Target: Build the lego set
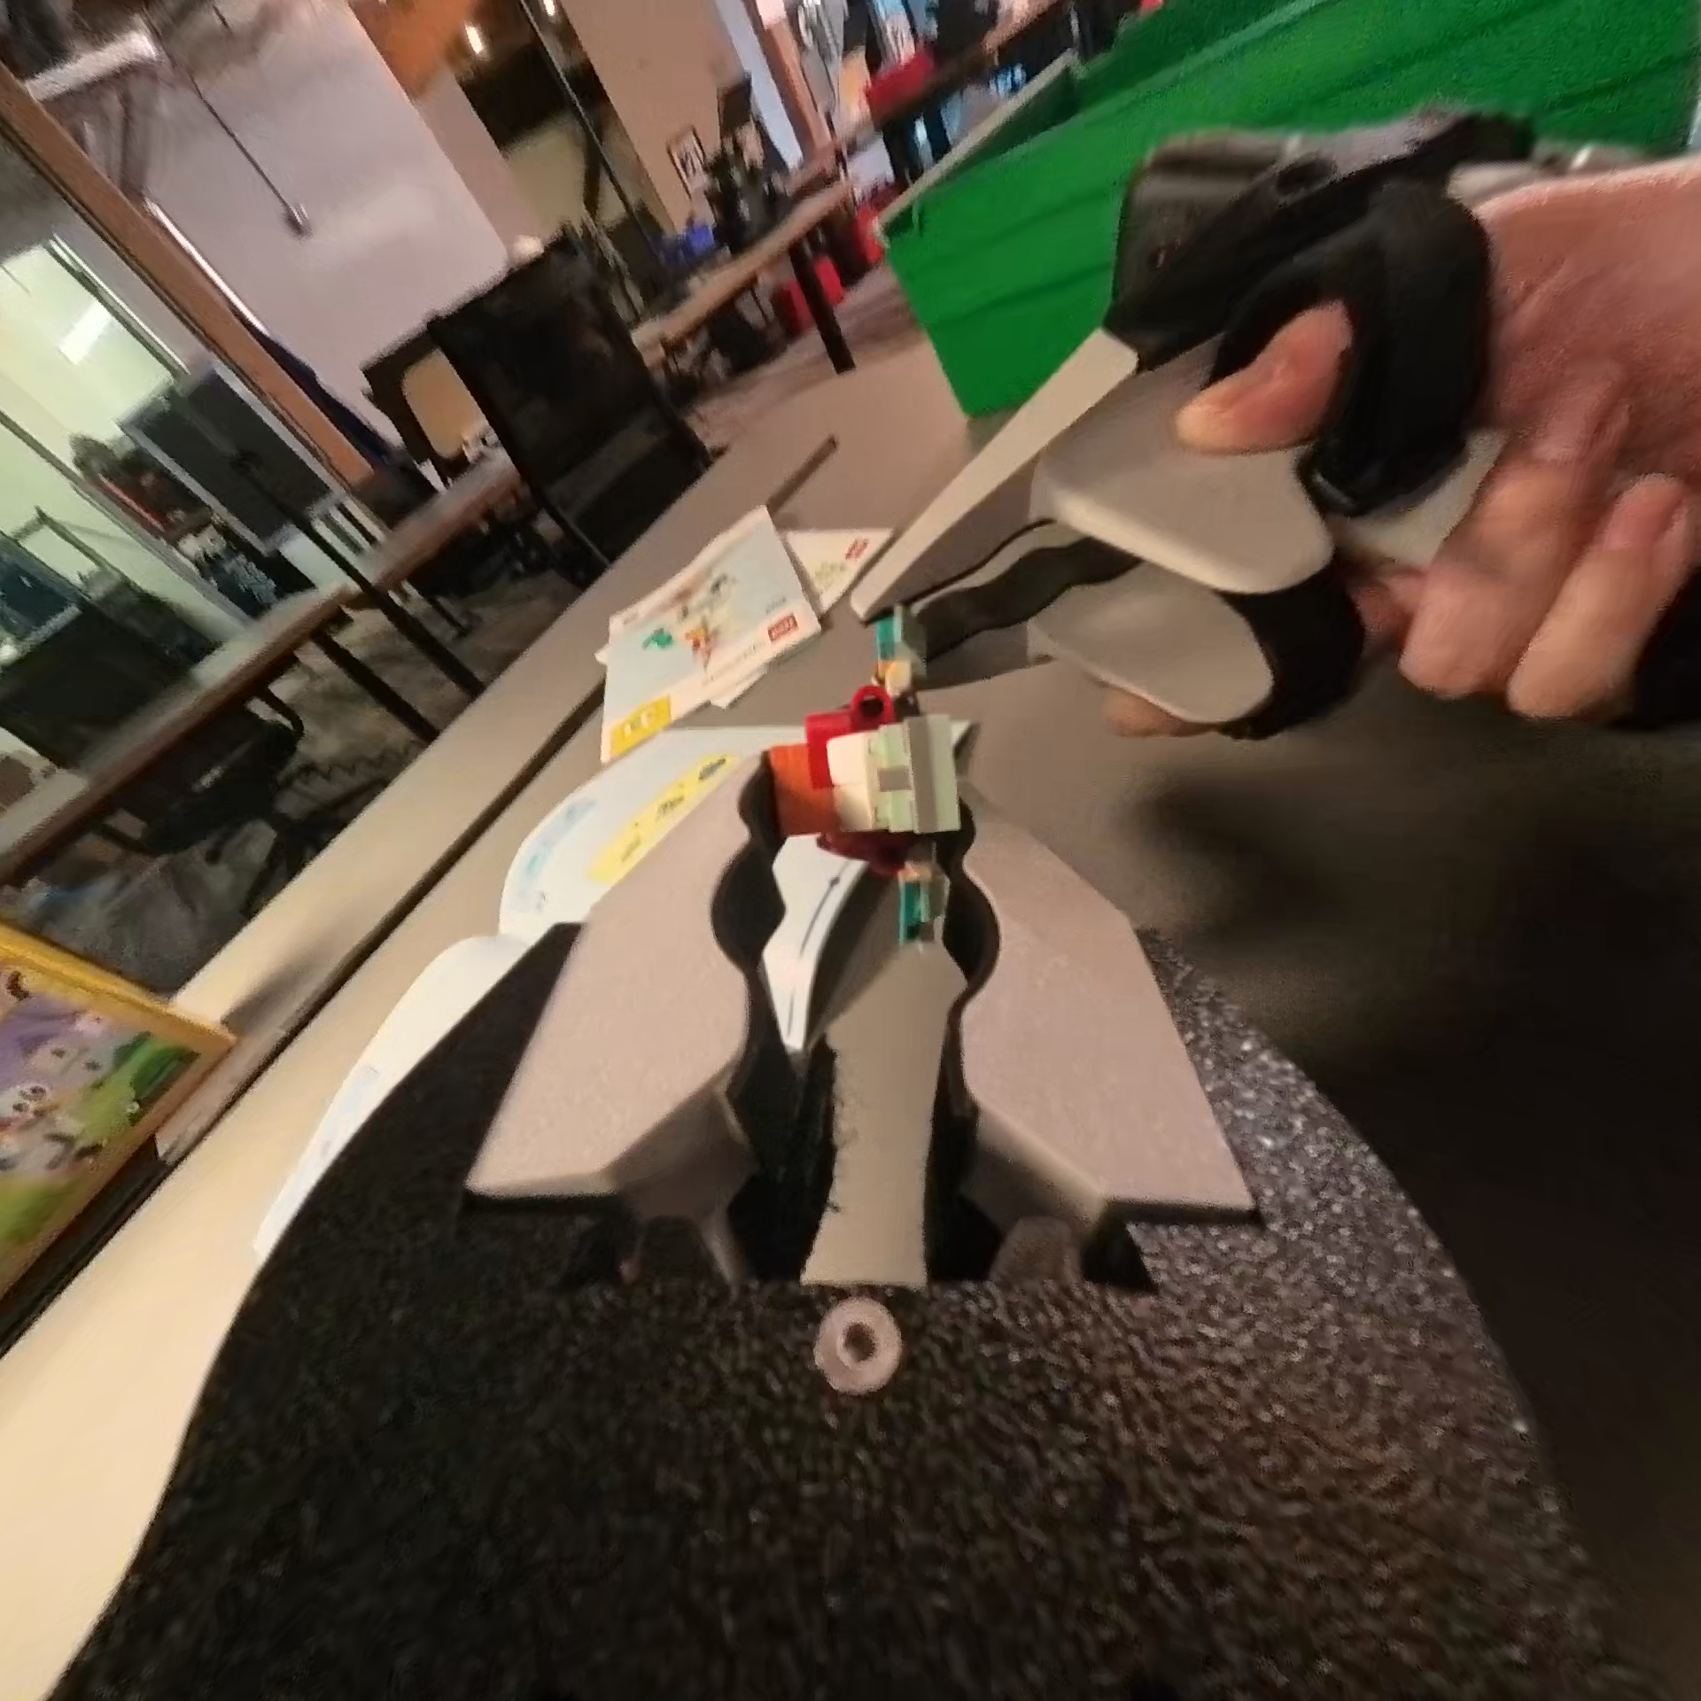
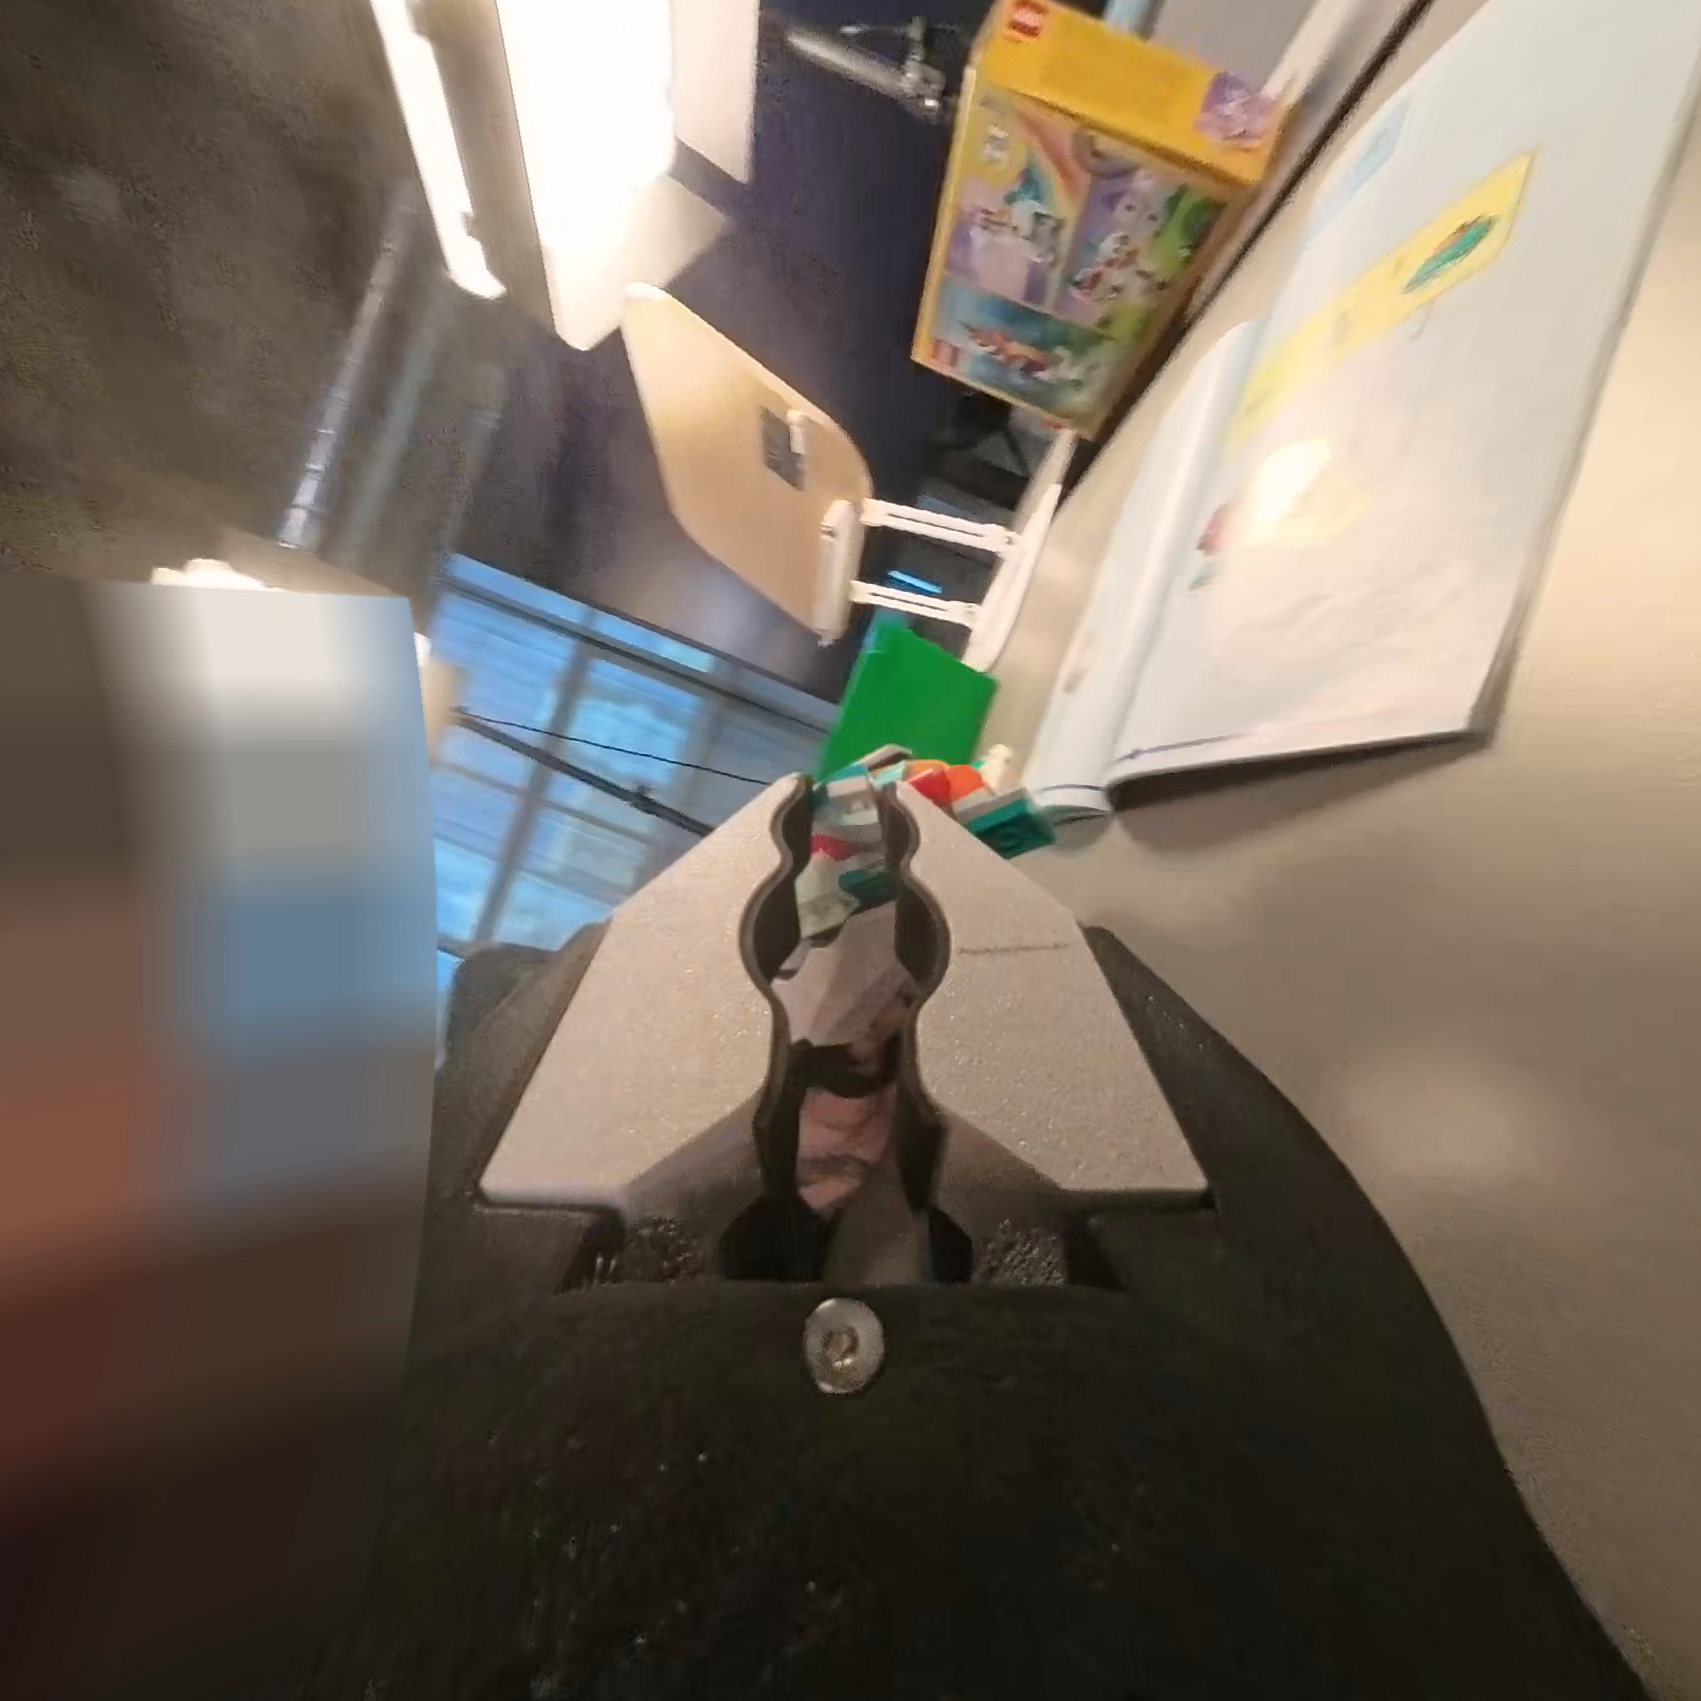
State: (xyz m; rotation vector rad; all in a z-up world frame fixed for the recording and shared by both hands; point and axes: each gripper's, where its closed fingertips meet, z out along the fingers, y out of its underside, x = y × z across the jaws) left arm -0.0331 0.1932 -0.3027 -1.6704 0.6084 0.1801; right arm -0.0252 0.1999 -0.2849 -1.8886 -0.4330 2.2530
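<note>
Both my grippers clamp the small lego model point(image 1: 874, 782) mid-air at twelve o'clock, left gripper point(image 1: 856, 819) bracing, right gripper point(image 2: 847, 810) pinching its teal end, probably to press it home squarely.

The small lego model point(image 1: 870, 782) is held up off the table, a cluster of white, pale green, grey, red and orange bricks with a red clip on top. A thin teal and tan strip point(image 1: 916, 897) hangs from its underside, and a like strip point(image 1: 897, 649) sticks up above. In the right wrist view the model point(image 2: 865, 828) shows teal plates and is blurred.
</note>
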